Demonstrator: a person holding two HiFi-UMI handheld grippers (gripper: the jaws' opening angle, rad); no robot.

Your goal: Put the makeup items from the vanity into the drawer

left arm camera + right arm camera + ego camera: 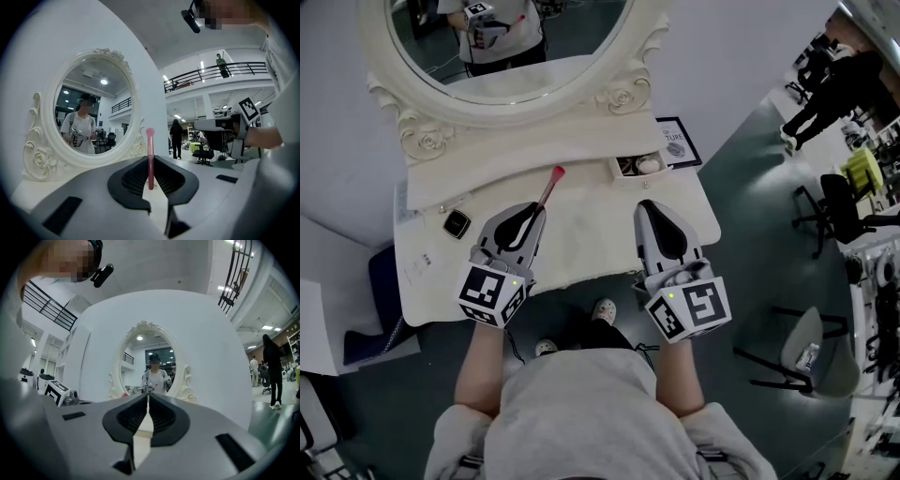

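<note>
Your left claw (536,214) pinched a slender, smooth pink stick (551,186) with a rounded tip, over the glossy cream worktop (591,234). Your right claw (645,205) was pressed together, empty, near the open rectangular drawer (619,174).

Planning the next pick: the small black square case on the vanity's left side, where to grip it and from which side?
Come from above and pinch two opposite straight edges of the black square case. It lies flat and low on the vanity top, turned slightly, so probably line up with its edges first.
</note>
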